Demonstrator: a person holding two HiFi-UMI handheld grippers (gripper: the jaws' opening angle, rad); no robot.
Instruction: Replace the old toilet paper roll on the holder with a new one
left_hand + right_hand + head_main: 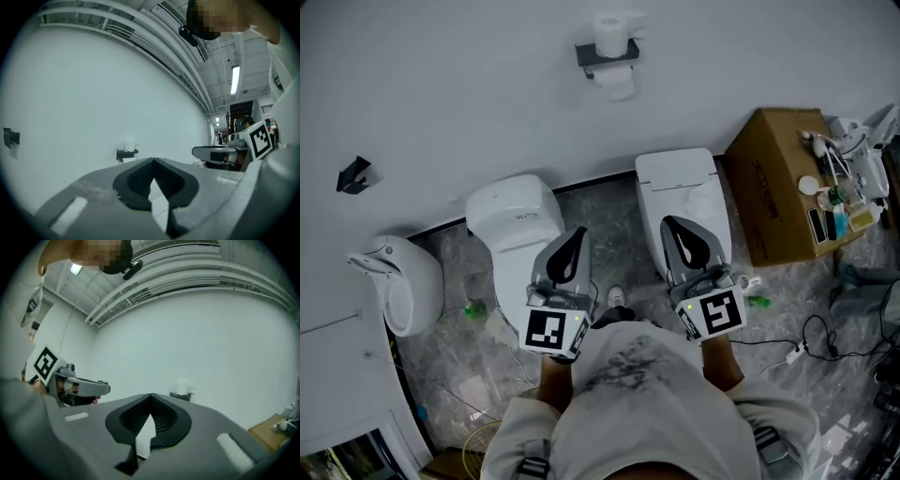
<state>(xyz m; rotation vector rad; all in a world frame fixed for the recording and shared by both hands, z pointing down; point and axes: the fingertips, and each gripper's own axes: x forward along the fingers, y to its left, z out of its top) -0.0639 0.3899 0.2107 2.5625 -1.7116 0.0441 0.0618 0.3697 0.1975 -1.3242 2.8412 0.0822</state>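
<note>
**Both grippers shut and empty, facing the paper holder on the wall**

In the head view the left gripper point(572, 246) and the right gripper point(682, 239) are held side by side in front of the person, both pointing toward 12 o'clock. In each gripper's own view the jaws are pressed together at the tips with nothing between them: left gripper point(153, 161), right gripper point(150, 397).

The holder point(600, 58) is a dark bracket on the white wall point(441, 84), at 12 o'clock from the grippers and well apart from them. A white roll point(611, 33) stands upright on top of it, and another roll point(617, 84) hangs just under it. From this far away I cannot tell how much paper the lower one has left. The left gripper view shows the holder point(125, 153) just above the jaw tips at about 11 o'clock. The right gripper view shows it point(180, 395) at about 1 o'clock.

Below the grippers two white toilets stand against the wall, one toilet point(516, 220) under the left gripper and the other toilet point(680, 187) under the right. A cardboard box point(778, 183) sits at 2 o'clock with small items on its far end. A small black bracket point(354, 174) is fixed to the wall at 10 o'clock.
</note>
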